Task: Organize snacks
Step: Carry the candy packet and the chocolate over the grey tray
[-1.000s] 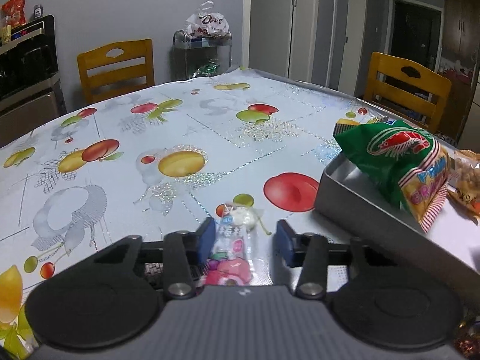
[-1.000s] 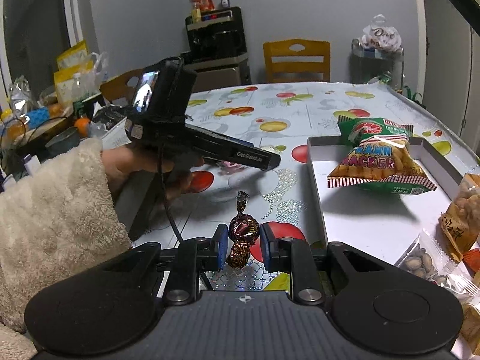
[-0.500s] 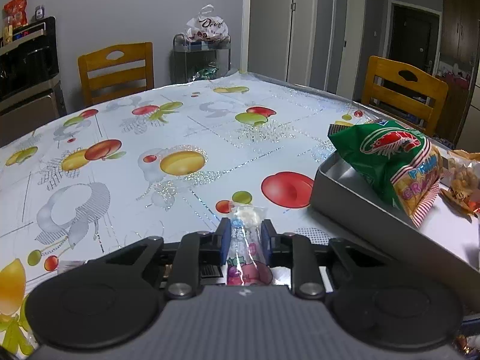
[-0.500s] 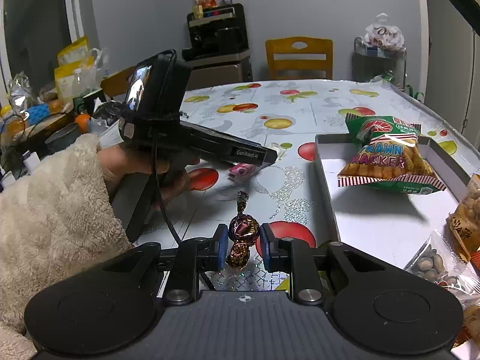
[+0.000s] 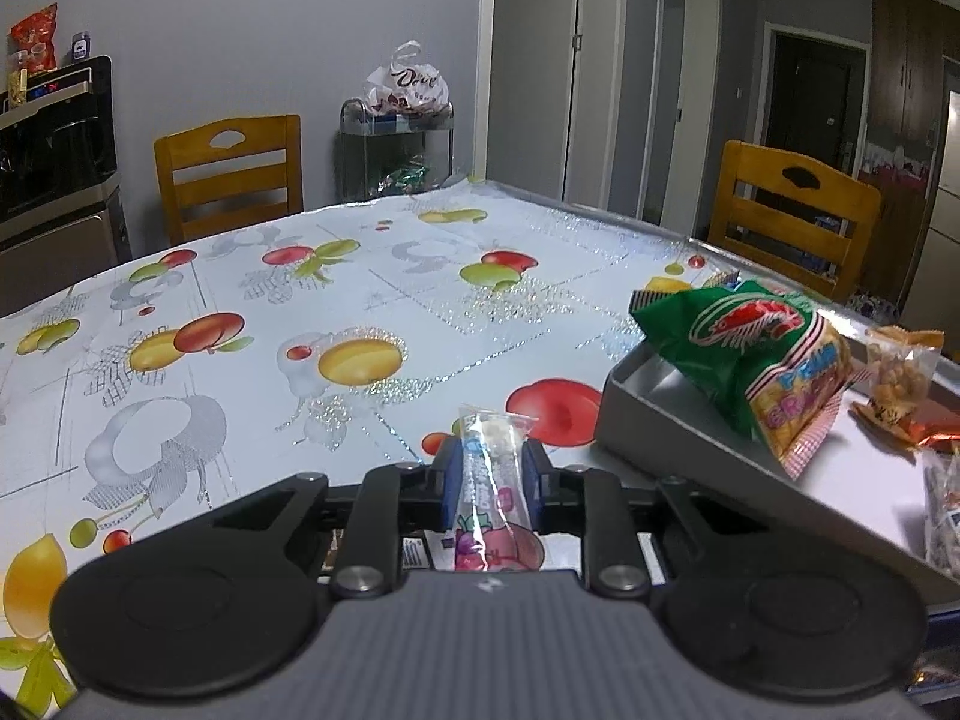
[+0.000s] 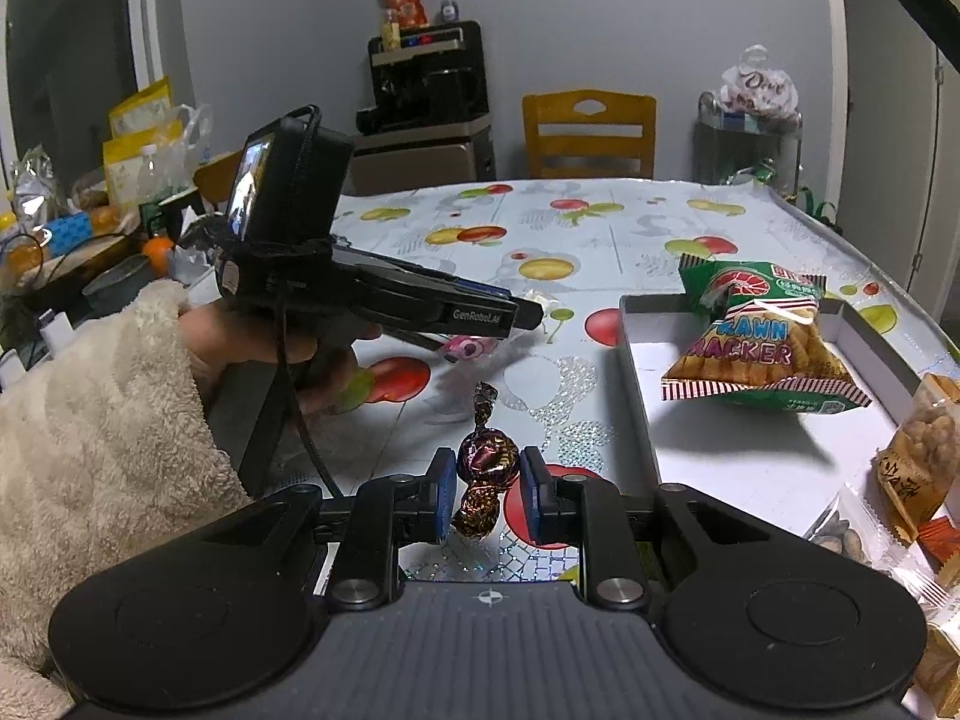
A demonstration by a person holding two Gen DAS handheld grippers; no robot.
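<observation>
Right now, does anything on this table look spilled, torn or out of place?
Nothing spilled or torn. The green prawn cracker bag lies tilted over the grey tray's far corner, partly overhanging the rim instead of flat inside.

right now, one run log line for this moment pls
left gripper: shut on pink candy packet | right gripper: shut on brown foil candy | tray: prawn cracker bag inside | both candies outside tray
</observation>
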